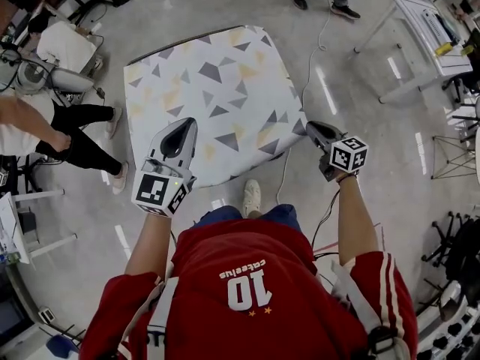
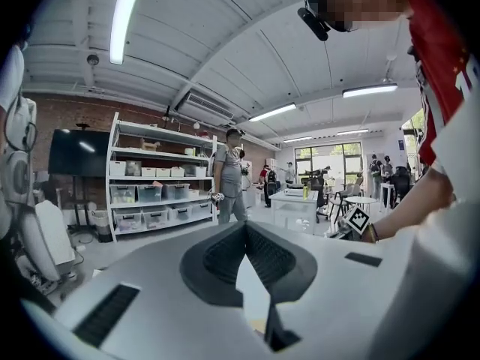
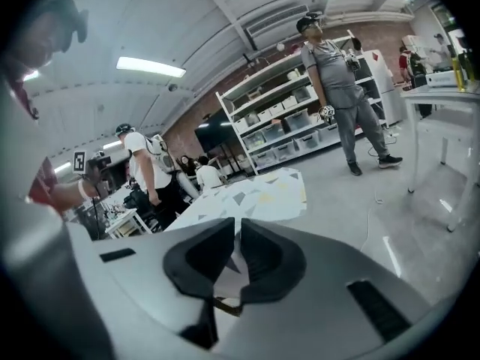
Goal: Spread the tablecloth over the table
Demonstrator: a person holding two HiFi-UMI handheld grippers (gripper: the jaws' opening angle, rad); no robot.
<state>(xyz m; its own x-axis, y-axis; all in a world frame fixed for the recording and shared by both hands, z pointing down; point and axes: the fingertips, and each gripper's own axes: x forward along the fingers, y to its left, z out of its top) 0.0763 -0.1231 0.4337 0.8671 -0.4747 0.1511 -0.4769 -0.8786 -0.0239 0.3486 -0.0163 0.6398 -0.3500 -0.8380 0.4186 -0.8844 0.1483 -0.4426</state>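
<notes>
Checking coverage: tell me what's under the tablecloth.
Only a dark table edge shows, at the far side of the tablecloth; the rest of the table is covered.

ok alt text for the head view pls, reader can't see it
From above, a person in a red shirt grips the near edge of a white tablecloth printed with grey and yellow triangles: left gripper on the edge, right gripper at its right corner. Another person is at the left on the grey floor.
</notes>
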